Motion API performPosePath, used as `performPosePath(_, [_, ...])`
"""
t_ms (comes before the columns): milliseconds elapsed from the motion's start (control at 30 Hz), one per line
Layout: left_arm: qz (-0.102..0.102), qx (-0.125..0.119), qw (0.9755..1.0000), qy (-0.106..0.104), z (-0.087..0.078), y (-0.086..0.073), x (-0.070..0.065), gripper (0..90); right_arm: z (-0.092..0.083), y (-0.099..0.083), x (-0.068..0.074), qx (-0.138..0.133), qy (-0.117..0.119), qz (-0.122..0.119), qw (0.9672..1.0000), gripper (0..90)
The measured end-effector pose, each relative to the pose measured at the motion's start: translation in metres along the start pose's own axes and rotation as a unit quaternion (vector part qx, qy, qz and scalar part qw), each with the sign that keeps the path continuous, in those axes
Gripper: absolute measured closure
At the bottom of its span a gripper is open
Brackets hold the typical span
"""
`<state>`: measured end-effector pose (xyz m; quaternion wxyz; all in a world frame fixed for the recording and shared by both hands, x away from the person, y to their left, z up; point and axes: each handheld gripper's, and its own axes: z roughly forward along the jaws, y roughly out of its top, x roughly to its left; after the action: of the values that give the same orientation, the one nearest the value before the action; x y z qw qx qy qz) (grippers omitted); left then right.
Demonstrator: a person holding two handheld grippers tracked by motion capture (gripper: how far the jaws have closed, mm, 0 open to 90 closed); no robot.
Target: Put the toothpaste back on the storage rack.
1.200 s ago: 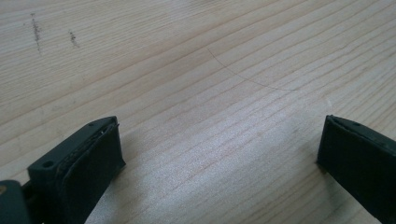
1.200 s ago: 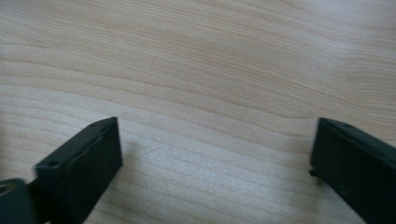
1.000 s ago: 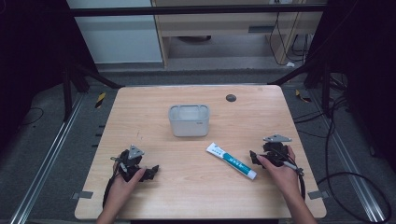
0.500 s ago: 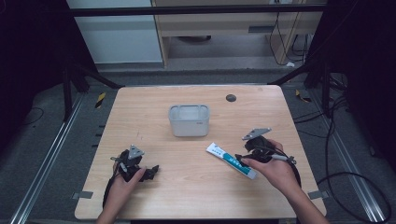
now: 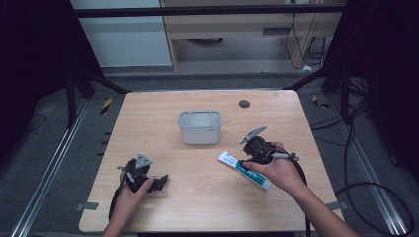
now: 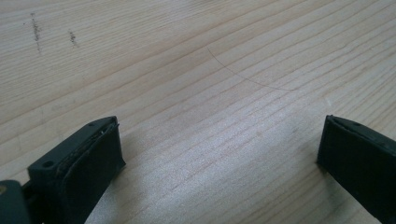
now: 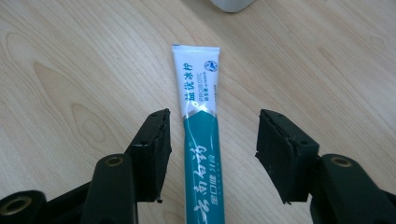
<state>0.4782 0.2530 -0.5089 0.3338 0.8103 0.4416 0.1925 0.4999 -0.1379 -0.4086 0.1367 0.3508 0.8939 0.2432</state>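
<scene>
Right gripper (image 5: 245, 161) straddling a toothpaste tube (image 5: 245, 171) on the table (image 5: 197, 207).

High view: the tube lies at the right gripper's tip; the left gripper (image 5: 162, 181) rests apart. Left gripper view: jaws wide apart over bare wood. Right gripper view: jaws apart, the tube (image 7: 200, 140) between them, nearer the left jaw, untouched.

A white-and-teal toothpaste tube (image 7: 200, 135) lies flat on the table (image 5: 197, 197).

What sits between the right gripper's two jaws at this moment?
The toothpaste tube lies flat on the table between the open jaws of the right gripper, untouched by either, as the right gripper view shows.
</scene>
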Motion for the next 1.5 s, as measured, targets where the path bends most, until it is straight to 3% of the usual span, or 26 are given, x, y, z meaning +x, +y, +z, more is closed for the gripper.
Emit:
performPosePath(267, [0.000, 0.000, 1.0000, 0.000, 0.000, 0.000, 0.000, 0.0, 0.009, 0.005, 0.007, 0.015, 0.011, -0.017, 0.9997, 43.3])
performPosePath(433, [0.000, 0.000, 1.0000, 0.000, 0.000, 0.000, 0.000, 0.0, 0.015, 0.006, 0.006, 0.026, 0.021, -0.008, 0.9994, 40.4])
performPosePath(800, [0.000, 0.000, 1.0000, 0.000, 0.000, 0.000, 0.000, 0.0, 0.024, 0.009, 0.009, 0.043, 0.032, -0.016, 0.9984, 50.7])
performPosePath(1167, [0.000, 0.000, 1.0000, 0.000, 0.000, 0.000, 0.000, 0.0, 0.042, 0.007, 0.008, 0.070, 0.042, -0.007, 0.9966, 50.5])
performPosePath(1333, [0.000, 0.000, 1.0000, 0.000, 0.000, 0.000, 0.000, 0.0, 0.054, 0.007, 0.000, 0.079, 0.038, 0.006, 0.9962, 50.8])
performPosePath(1500, [0.000, 0.000, 1.0000, -0.001, 0.000, 0.000, 0.000, 0.0, 0.062, 0.007, -0.004, 0.089, 0.049, 0.011, 0.9948, 51.9])
